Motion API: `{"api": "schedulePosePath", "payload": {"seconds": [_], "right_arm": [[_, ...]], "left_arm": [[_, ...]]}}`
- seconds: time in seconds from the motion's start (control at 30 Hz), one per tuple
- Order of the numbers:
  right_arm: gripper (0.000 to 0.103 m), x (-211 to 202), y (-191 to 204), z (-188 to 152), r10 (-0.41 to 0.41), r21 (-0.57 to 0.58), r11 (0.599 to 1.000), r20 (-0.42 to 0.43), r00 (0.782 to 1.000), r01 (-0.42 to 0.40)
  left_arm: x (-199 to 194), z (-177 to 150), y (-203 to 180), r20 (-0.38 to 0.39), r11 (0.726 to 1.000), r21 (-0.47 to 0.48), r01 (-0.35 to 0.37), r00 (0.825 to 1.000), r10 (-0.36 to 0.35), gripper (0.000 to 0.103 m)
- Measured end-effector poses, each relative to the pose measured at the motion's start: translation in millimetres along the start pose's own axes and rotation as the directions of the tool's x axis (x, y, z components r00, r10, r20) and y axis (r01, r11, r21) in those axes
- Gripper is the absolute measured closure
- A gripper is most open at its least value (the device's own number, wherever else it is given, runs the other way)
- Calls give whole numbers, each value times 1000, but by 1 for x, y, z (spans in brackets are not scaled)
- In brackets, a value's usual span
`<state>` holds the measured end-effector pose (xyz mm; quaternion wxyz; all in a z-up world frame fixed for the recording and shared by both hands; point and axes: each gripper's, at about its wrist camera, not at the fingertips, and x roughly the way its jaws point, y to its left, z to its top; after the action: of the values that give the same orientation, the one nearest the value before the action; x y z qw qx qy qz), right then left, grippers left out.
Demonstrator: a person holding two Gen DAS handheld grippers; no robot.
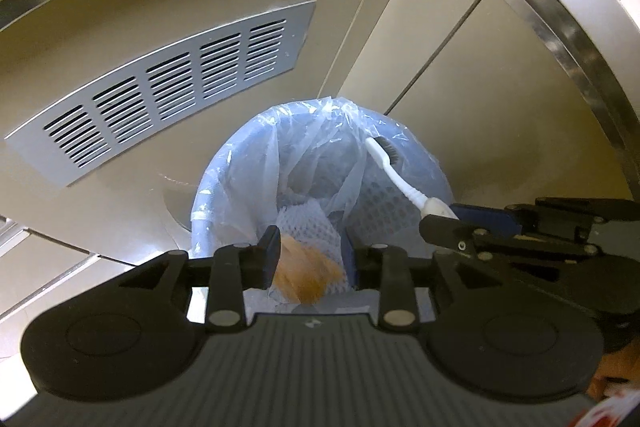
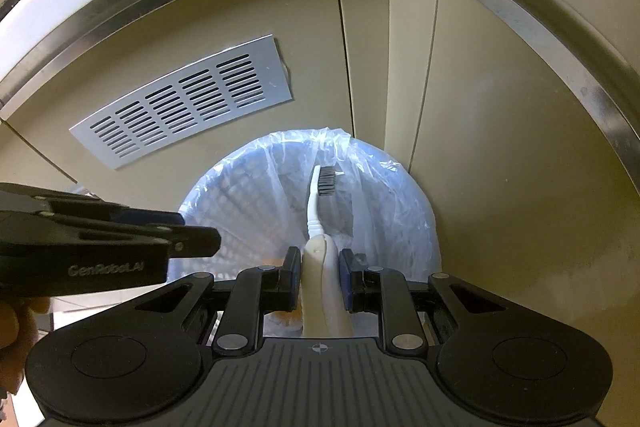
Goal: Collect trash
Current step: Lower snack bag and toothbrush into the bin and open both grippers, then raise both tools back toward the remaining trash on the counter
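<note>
Toothbrush [image 2: 320,279] up first: white handle, dark bristles, pinched at its thick end between the pads of the right tool [image 2: 319,259]. Held out above the mouth of the bin [image 2: 224,203], bristle head pointing toward the bin's far rim, not yet dropped. Closed firmly on that handle, no daylight on either side.

Over to the left wrist view. Same toothbrush [image 1: 394,175] seen slanting across the right half of the bin [image 1: 208,187], with the right tool [image 1: 436,223] reaching in from that side. Pale blue mesh basket, that bin, lined with a clear plastic bag draped loosely over the rim.

Left tool [image 1: 310,247] hanging over the near edge of the bin, jaws parted, pressing on nothing. Below the gap, inside the liner, a white foam net sleeve [image 1: 304,223] and an orange scrap [image 1: 308,275], the scrap blurred and hard to identify. From the right wrist view, left tool [image 2: 200,243] poking in over the bin's left side, tip bare.

Behind the bin, a beige cabinet front [image 1: 480,107]; up and to the left of the bin, a grey slotted vent grille [image 1: 168,95] fixed to it.
</note>
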<state>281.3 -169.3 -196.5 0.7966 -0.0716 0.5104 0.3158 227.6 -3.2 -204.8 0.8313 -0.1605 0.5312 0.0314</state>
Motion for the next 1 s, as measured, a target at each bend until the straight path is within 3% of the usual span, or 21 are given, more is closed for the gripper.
{"api": "schedulePosePath", "payload": {"seconds": [0.53, 0.63, 0.7, 1.0], "right_arm": [[82, 3, 6, 5, 31, 21, 999, 36, 999, -32], [74, 4, 7, 6, 39, 19, 999, 36, 999, -40], [60, 3, 8, 4, 33, 15, 999, 31, 999, -34], [59, -19, 13, 0, 30, 3, 1000, 11, 1000, -30]], "left_arm": [[-17, -12, 17, 19, 999, -41, -31, 999, 32, 74], [-19, -14, 18, 19, 998, -46, -35, 999, 36, 74], [-21, -15, 20, 20, 998, -49, -37, 999, 38, 74], [-38, -12, 17, 50, 999, -45, -28, 998, 31, 74]]}}
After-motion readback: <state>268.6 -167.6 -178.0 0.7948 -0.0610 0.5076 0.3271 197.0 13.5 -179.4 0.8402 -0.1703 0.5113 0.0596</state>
